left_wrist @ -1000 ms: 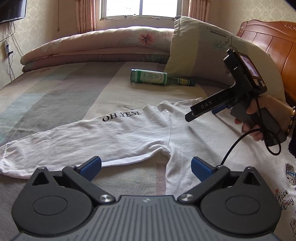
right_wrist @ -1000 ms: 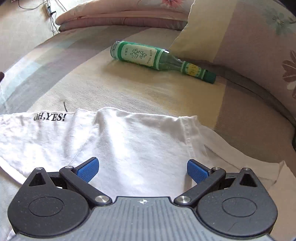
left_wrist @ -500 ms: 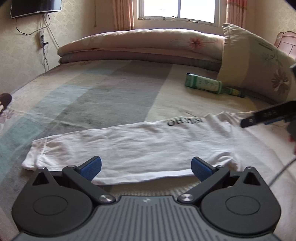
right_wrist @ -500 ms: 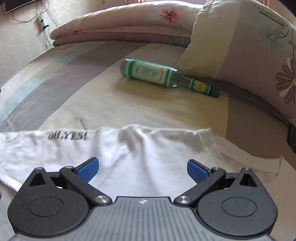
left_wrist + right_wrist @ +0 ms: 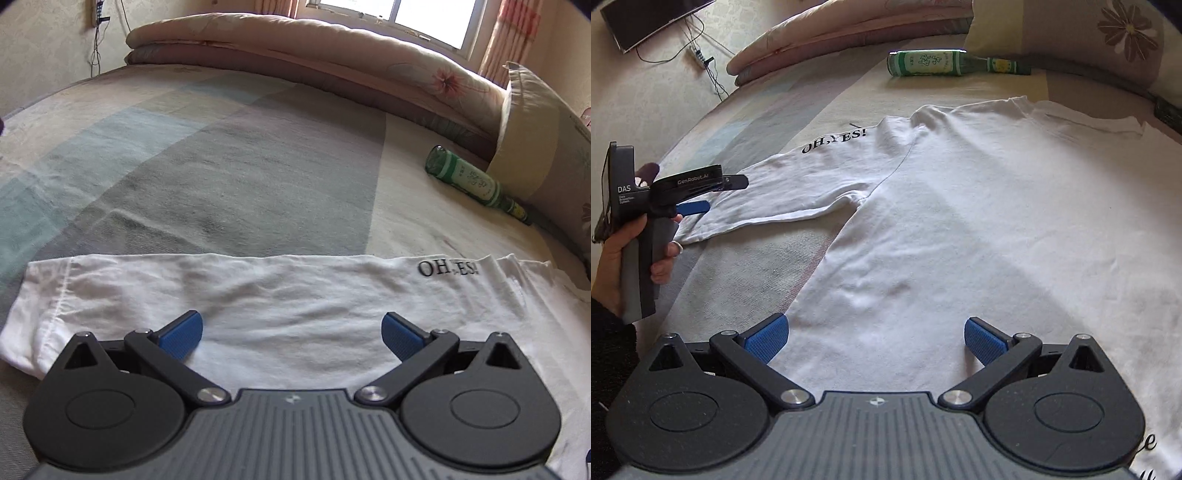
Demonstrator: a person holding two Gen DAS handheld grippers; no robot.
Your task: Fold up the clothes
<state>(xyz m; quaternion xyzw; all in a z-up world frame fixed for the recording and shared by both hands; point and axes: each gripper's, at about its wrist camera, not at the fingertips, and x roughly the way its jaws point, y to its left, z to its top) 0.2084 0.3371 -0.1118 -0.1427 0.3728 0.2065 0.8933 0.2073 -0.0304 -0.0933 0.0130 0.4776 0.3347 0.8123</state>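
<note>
A white long-sleeved shirt point(image 5: 960, 221) lies spread flat on the bed, with "OH,YES!" printed in black near the shoulder. Its sleeve point(image 5: 240, 295) stretches out to the left, cuff at the far left. My left gripper point(image 5: 291, 332) hovers open just over the middle of that sleeve, nothing between its blue pads. From the right wrist view the left gripper point(image 5: 701, 197) is held in a hand near the cuff end. My right gripper point(image 5: 875, 338) is open above the shirt's body, below the armpit.
A green glass bottle point(image 5: 945, 63) lies on its side on the bed point(image 5: 221, 166) beyond the shirt, beside a floral pillow point(image 5: 535, 147). A rolled quilt point(image 5: 332, 48) runs along the far edge. A wall-mounted TV point(image 5: 646, 22) and cables are at the left.
My left gripper has swung left along the sleeve, from the armpit to near the cuff. My right gripper has pulled back from the collar and now looks over the shirt's body.
</note>
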